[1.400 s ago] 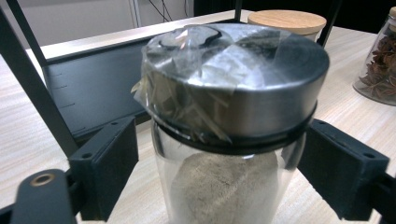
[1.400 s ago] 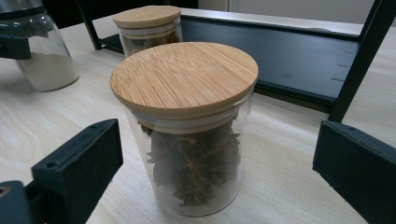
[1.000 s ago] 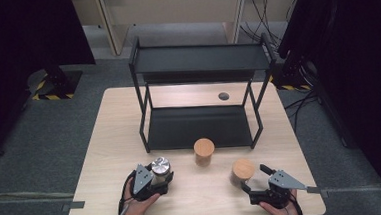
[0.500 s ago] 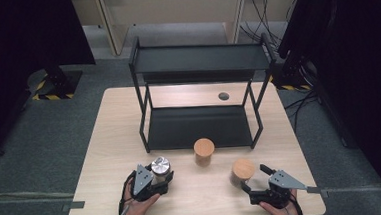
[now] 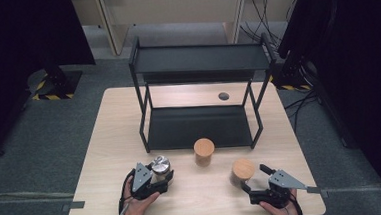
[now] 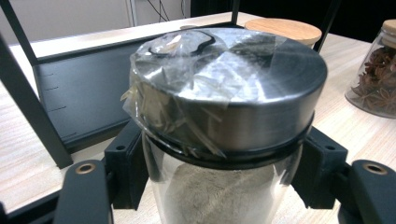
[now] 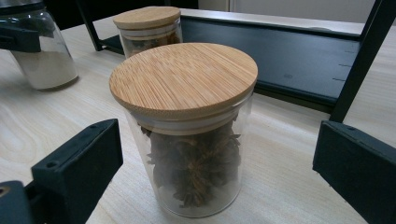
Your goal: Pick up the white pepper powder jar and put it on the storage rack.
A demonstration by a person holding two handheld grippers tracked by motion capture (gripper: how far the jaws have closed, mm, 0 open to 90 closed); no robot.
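A glass jar with a taped metal lid [image 5: 160, 165] [image 6: 229, 88] stands on the table's near left and holds pale powder. My left gripper [image 5: 159, 178] [image 6: 219, 182] is shut on its glass just under the lid. At the near right stands a bamboo-lidded jar of star anise [image 5: 243, 170] [image 7: 187, 116]. It sits between the open jaws of my right gripper [image 5: 254, 179] [image 7: 217, 170], and both pads stay clear of the glass.
A second bamboo-lidded jar [image 5: 204, 150] [image 7: 149, 25] stands mid-table in front of a black two-tier rack [image 5: 199, 127]. Behind the rack, a small dark disc [image 5: 223, 96] lies on the wooden table [image 5: 105, 142]. Bare wood lies between the jars.
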